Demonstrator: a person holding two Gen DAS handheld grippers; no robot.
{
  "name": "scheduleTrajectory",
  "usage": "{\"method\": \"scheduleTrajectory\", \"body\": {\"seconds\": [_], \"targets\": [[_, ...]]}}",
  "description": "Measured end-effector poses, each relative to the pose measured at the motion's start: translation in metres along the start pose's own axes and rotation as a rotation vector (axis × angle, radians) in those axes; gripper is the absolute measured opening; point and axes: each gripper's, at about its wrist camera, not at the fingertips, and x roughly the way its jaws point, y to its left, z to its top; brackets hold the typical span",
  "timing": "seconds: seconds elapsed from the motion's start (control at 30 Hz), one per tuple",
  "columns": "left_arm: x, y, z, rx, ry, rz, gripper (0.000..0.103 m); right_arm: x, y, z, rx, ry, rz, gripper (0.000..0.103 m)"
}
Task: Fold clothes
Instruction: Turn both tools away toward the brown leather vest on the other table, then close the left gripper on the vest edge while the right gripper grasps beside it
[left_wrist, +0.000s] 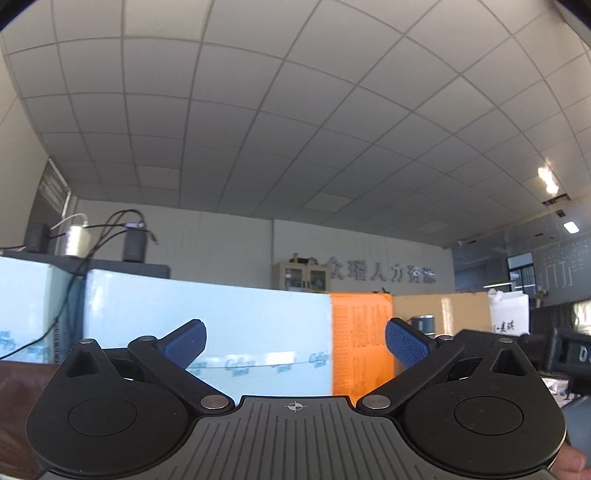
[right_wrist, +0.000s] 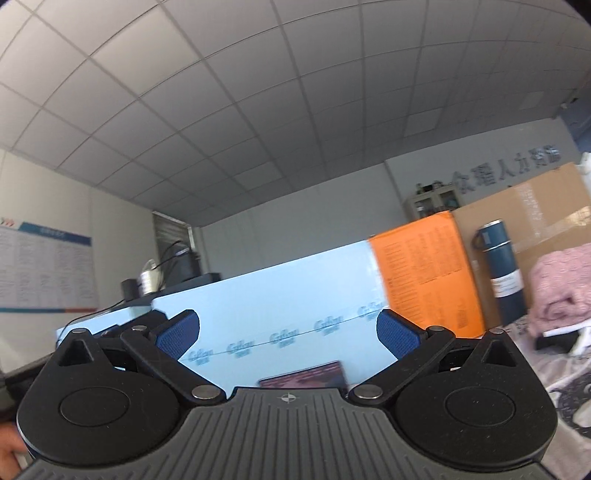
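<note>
Both claws are gaping empty and pointing upward; the crumpled pink knitted garment (right_wrist: 563, 288) is lying right of the right gripper (right_wrist: 288, 334), nearer it than the left gripper (left_wrist: 295, 345).

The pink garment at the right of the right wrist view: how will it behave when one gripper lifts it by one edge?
The pink garment lies bunched in soft folds, so it is probably floppy and would droop and unfold. Its surface looks knitted or fuzzy, so it should hardly slip between the fingers. It seems thick, so perhaps fairly heavy for clothing.
</note>
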Motion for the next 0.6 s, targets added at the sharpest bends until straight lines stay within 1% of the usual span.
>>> {"method": "scheduleTrajectory", "body": {"seconds": [0.07,0.17,0.27,0.33,0.47,0.53,0.6], "targets": [[-0.008,0.022,0.004,-0.047,0.019,0.044,0.103,0.012,0.023,-0.006,-0.032,0.055,0.081,0.103],[-0.026,0.058,0.010,-0.112,0.019,0.143,0.103,0.031,0.056,-0.014,-0.063,0.132,0.179,0.103],[-0.049,0.096,0.020,-0.155,0.005,0.253,0.103,0.051,0.086,-0.021,-0.081,0.197,0.241,0.103],[-0.063,0.122,0.030,-0.188,-0.011,0.333,0.103,0.066,0.106,-0.027,-0.124,0.229,0.266,0.103],[-0.094,0.185,0.050,-0.354,-0.115,0.507,0.103,0.094,0.141,-0.038,-0.190,0.282,0.323,0.103],[-0.105,0.220,0.051,-0.526,-0.148,0.508,0.103,0.111,0.152,-0.046,-0.198,0.319,0.346,0.103],[-0.111,0.247,0.041,-0.689,-0.137,0.496,0.103,0.122,0.166,-0.055,-0.211,0.355,0.391,0.103]]}}
